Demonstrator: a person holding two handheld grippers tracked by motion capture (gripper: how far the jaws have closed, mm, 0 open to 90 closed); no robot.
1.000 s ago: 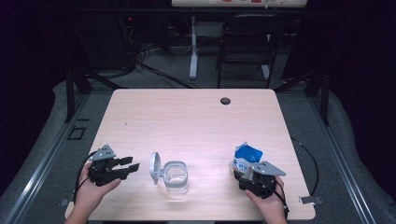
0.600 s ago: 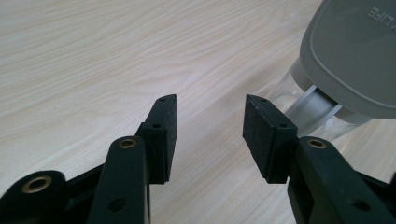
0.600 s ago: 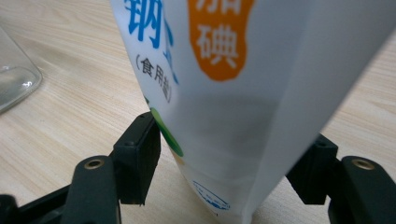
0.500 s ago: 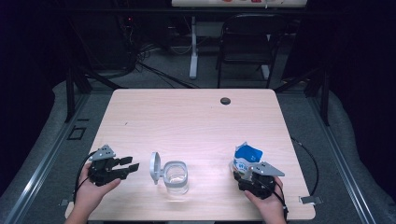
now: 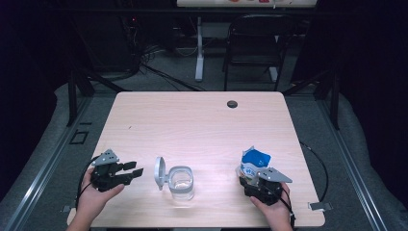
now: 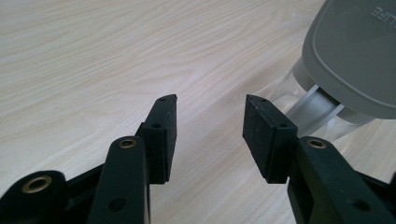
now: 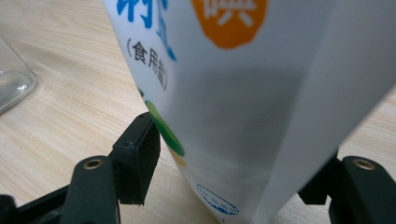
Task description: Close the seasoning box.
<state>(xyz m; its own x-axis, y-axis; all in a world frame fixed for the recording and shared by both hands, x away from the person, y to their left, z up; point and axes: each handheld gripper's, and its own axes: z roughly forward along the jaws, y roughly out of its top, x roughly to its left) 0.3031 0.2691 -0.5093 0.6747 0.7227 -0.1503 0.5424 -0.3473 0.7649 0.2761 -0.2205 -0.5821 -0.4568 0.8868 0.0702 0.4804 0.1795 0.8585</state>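
1. Nothing has really changed in the last second. Both hands, the jar and the pouch sit in the same spots as in the pictures from a moment ago.
2. That looks like a short wait. My guess is that the pouch is going to be tipped into the jar, and that pouring has not started yet.
3. The left hand-held gripper [image 5: 135, 169] rests on the wooden tabletop [image 5: 192, 125]. Its two black jaws are apart with nothing between them. They point toward the jar.
4. The small clear glass jar [image 5: 181, 183] stands near the front edge of the tabletop, between the two hands. Its grey flip lid [image 5: 160, 172] is swung open and stands up on the jar's left side.
5. The right hand-held gripper [image 5: 254, 179] has the white and blue paper pouch [image 5: 254, 160] between its jaws. The left pad touches the pouch. The right pad is hidden behind it, so I think it is clamped but cannot be sure. The pouch stands upright at the right side of the tabletop, well apart from the jar.
6. The grey lid [image 6: 359, 51] has letters ending in "LIFE" at its edge.
7. The pouch [image 7: 243, 93] has blue writing, small black Chinese words in brackets, an orange round mark and a green shape. I cannot read a brand name.
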